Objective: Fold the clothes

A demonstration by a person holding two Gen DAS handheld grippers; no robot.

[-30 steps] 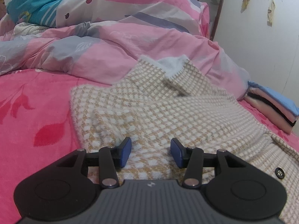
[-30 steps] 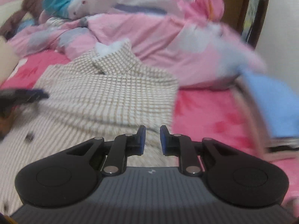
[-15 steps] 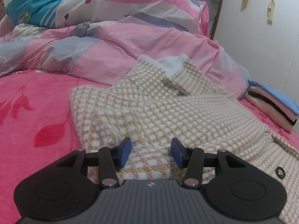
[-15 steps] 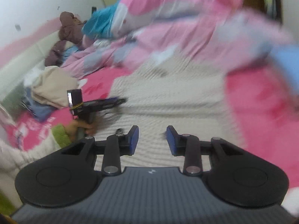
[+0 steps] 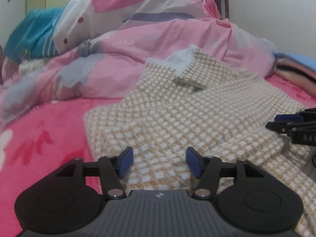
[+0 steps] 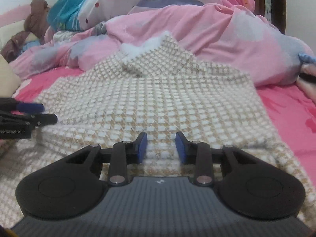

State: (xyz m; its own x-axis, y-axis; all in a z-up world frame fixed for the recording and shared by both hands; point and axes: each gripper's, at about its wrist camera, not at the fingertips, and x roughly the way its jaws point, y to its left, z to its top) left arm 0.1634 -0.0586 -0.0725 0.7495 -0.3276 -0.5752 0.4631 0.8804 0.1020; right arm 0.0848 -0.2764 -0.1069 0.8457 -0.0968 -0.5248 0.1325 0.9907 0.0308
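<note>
A beige-and-white checked knit garment lies spread on the pink bed sheet, with its white fleecy collar at the far end. My left gripper hovers low over the garment's near left part; its jaws are opening and nothing is pressed between the blue pads. My right gripper stands open just above the near edge of the garment, a narrower gap between its pads. Each gripper shows in the other's view: the right gripper at the right edge, the left gripper at the left edge.
A heaped pink, grey and white duvet lies behind the garment, with a teal pillow at the far left. A folded stack of clothes sits at the right. A brown plush toy rests by the wall.
The left jaws have widened and that gripper has shifted and rolled a little. The right gripper swung down to the garment's near edge with its jaws wider, and now shows in the left view.
</note>
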